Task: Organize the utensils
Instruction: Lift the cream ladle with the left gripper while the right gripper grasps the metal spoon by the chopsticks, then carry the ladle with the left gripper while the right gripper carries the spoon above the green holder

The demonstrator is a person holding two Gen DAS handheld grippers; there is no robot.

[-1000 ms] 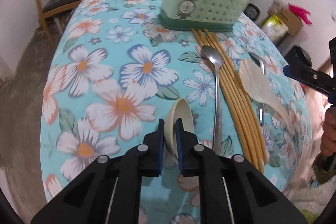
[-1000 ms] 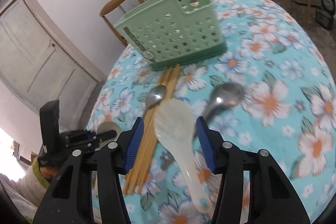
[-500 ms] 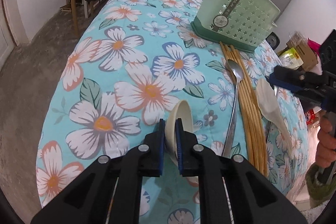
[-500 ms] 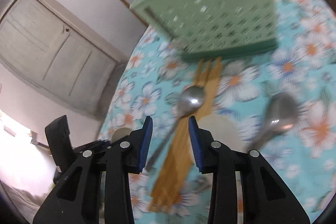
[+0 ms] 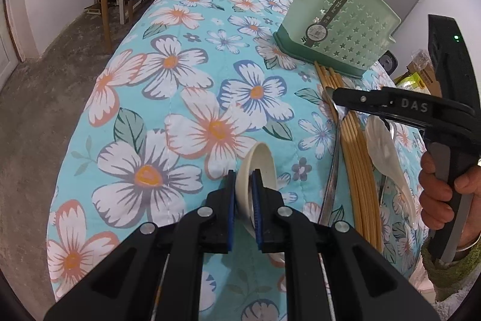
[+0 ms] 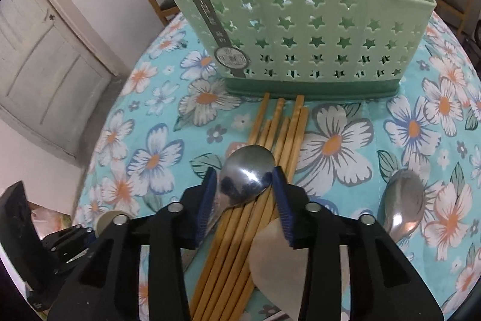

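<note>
— What do your tongs have?

— My left gripper (image 5: 243, 188) is pressed together on a cream spoon (image 5: 257, 167), pinching its bowl edge-on above the floral cloth (image 5: 168, 86). My right gripper (image 6: 245, 191) straddles the bowl of a steel spoon (image 6: 246, 173); its jaws are opening, and I cannot see the pads pressing on the metal.

— Where does that spoon lie?

— On the cloth, against the left side of the chopsticks (image 6: 270, 158), its bowl overlapping them. The sticks run up to the base of the green caddy (image 6: 300, 29), their tips touching it.

— Any writing?

— The right gripper's arm reads "DAS" in the left view. The caddy carries a grey strip with a round sticker at its foot; the print is too small to read.

— Counts?

— Four spoons: the cream one I hold, two steel, the second (image 6: 402, 203) well to the right of the sticks, and a translucent white one (image 6: 279, 257) just right of the sticks under my right gripper. One caddy with star cut-outs. The chopsticks are a bundle I cannot count surely. A hand (image 5: 442, 188) grips the right handle.
</note>
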